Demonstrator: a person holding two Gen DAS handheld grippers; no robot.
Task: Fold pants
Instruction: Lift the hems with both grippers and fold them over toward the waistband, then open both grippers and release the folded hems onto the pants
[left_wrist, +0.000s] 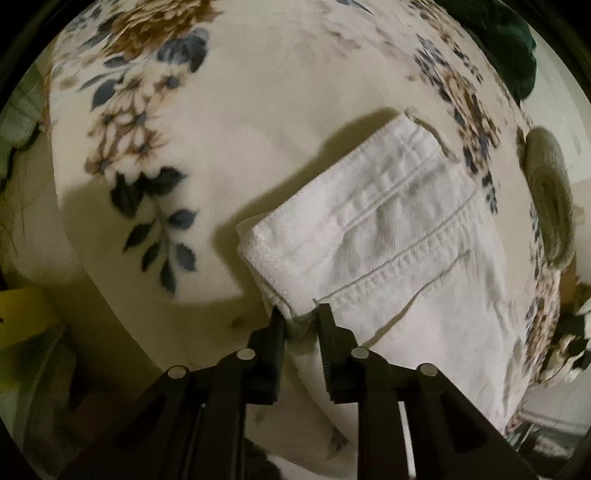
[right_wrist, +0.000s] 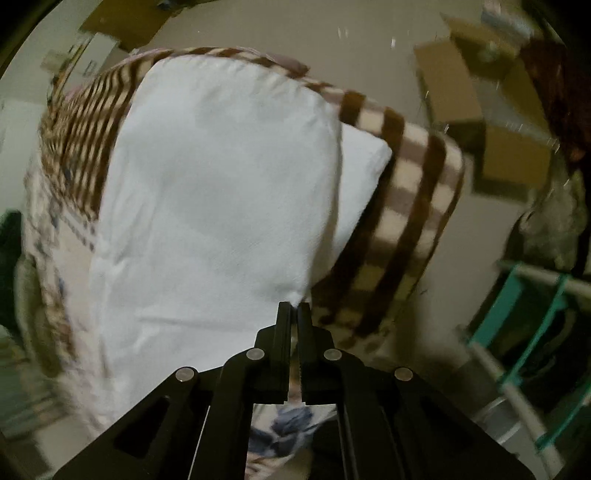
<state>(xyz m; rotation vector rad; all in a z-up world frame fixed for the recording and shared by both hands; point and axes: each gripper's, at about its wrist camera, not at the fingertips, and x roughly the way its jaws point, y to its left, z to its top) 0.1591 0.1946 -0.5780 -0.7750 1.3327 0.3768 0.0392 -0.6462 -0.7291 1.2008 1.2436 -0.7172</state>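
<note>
With the white pants (left_wrist: 388, 236) already folded over on the floral blanket (left_wrist: 229, 122), both the left gripper (left_wrist: 299, 314) and right gripper (right_wrist: 294, 306) pinch corners, so further folding seems left.

Pants (left_wrist: 399, 236) white, with grey stitch lines along the seams; blanket (left_wrist: 229, 122) under them cream with a blue, dark-navy and brown floral print. From the right wrist the pants (right_wrist: 221, 192) read plain white against a brown-and-cream striped blanket (right_wrist: 413, 192), with tan cardboard boxes (right_wrist: 491, 122) and a teal-and-white rack (right_wrist: 524, 314) behind. Both sets of tongs (left_wrist: 300, 314) (right_wrist: 294, 308) black with silver pins.
</note>
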